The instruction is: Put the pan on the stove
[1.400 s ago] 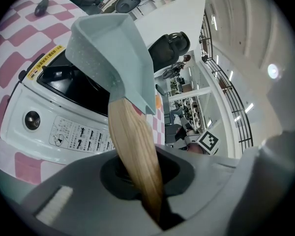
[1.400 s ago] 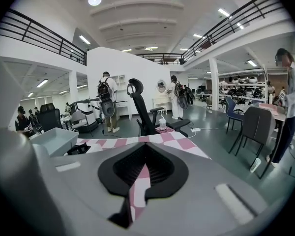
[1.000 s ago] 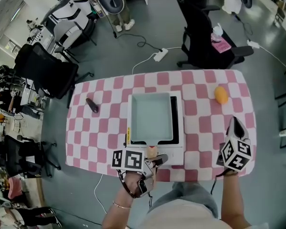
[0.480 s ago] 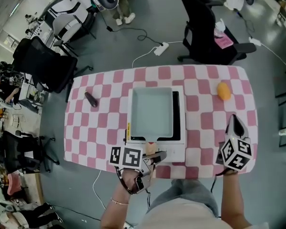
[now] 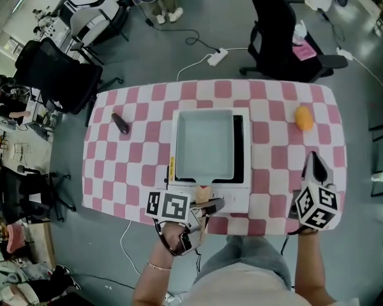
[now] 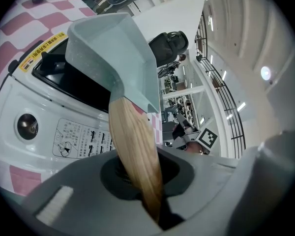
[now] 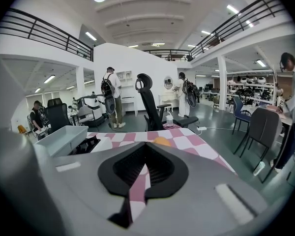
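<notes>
Wooden handle [image 6: 135,156] is my hold: my left gripper [image 5: 209,207] is clamped on it at the stove's near edge. The pale-green pan [image 5: 205,144] sits on the white stove [image 5: 241,196], mid-table. I judge it rigid and front-heavy, so I'd grip close to its body. My right gripper [image 5: 314,163] rests closed and empty, near right.

Pan [image 5: 206,143] on stove [image 5: 233,199] mid-table [image 5: 127,171], dark object [image 5: 120,123] to its left, orange fruit [image 5: 303,117] to its right.
</notes>
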The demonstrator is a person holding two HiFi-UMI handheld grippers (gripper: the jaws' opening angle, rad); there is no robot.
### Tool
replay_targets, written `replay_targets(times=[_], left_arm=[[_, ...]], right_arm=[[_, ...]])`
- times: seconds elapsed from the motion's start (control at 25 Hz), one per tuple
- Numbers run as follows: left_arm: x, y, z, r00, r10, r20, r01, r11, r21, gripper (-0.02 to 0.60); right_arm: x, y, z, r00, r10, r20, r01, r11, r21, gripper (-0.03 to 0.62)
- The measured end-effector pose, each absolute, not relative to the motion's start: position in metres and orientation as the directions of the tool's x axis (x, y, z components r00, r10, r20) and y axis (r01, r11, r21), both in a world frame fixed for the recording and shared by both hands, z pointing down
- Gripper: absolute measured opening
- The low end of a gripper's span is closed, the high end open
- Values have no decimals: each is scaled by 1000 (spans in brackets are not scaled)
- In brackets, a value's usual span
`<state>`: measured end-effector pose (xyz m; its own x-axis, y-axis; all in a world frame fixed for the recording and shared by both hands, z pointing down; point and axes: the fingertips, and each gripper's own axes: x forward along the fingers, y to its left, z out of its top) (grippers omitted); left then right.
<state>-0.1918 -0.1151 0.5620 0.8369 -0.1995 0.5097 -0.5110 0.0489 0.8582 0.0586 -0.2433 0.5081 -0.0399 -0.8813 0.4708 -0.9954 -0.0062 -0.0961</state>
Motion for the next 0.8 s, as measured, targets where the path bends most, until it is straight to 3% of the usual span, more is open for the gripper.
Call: replay_targets(times=[0.8], left_arm=[[-187, -115, 560, 867, -187, 462, -462, 47, 886, 61]], right_arm=[[36, -252, 508, -99, -876, 473, -993, 57, -103, 9]])
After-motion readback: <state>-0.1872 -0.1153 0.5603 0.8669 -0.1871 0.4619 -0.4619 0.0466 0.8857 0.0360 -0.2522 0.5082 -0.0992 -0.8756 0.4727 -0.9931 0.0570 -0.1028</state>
